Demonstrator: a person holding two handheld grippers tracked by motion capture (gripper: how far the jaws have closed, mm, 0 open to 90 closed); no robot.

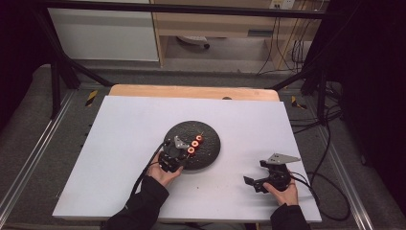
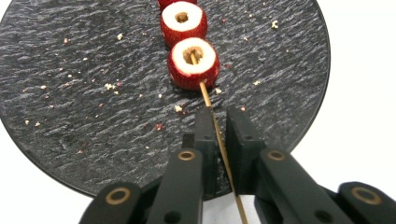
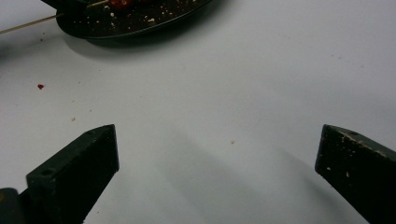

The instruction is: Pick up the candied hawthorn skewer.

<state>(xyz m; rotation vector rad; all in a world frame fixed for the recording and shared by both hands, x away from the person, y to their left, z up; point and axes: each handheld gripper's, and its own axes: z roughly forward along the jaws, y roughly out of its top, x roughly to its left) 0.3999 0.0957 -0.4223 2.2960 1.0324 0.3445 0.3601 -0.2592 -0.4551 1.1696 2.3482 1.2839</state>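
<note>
We hold the thin stick (image 2: 219, 140) with our left gripper (image 2: 217, 126), its jaws pressed together on it; the red fruit pieces (image 2: 193, 63) sit threaded on it, on the dark plate (image 2: 70, 93) in the middle of the white surface (image 1: 119, 143); the stick looks light and easy to snap, the fruit soft, so we think a grip low on the bare stick is best; our right gripper (image 3: 217, 154) rests with jaws wide apart.

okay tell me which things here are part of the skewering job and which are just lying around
In use:
left claw, closed on the wooden skewer
cored red fruit pieces in a row, the nearest one on the skewer
black slate plate under them

Lying about:
right claw, open over bare table, holding nothing
crumbs on the white table
cables on the floor behind
</note>
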